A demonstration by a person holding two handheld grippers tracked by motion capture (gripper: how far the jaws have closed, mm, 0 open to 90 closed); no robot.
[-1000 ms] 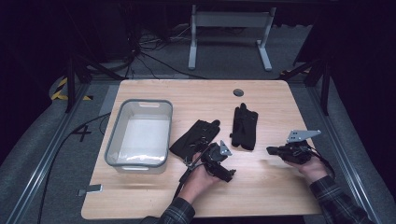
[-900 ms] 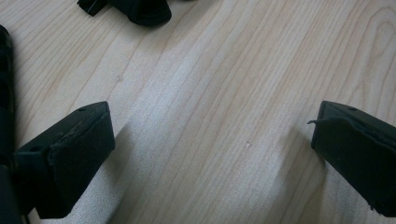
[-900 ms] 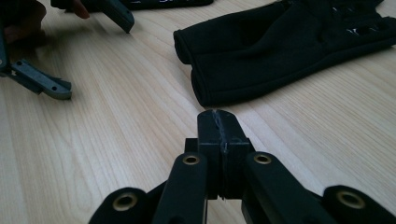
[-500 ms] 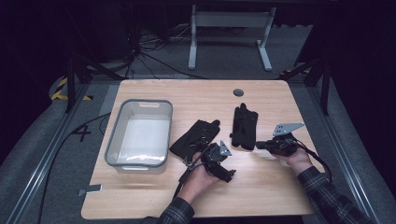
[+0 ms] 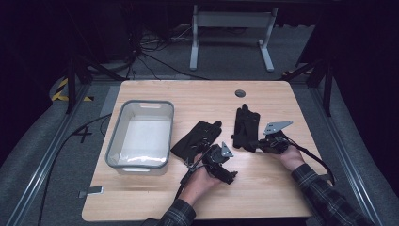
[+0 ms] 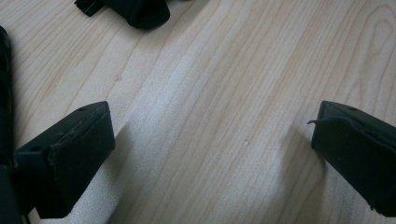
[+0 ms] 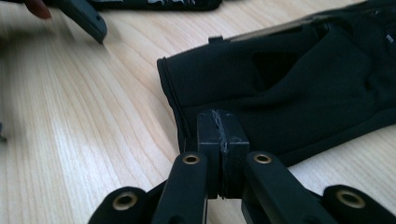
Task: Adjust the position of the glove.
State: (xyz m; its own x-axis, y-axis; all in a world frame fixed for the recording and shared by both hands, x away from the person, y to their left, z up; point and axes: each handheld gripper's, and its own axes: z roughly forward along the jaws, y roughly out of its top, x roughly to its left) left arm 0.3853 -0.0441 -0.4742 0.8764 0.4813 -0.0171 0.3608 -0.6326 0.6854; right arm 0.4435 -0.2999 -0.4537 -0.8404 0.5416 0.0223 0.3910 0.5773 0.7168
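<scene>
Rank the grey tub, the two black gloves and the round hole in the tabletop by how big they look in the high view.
1. Grey tub, clearly largest.
2. The two black gloves, left glove and right glove: they look about alike, so I won't rank them.
3. Round hole, smallest.

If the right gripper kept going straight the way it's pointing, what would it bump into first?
Most likely the black fabric glove on the right of the wooden table. The right gripper has its jaws shut, tips right at the glove's cuff edge; whether they touch it is unclear.
</scene>
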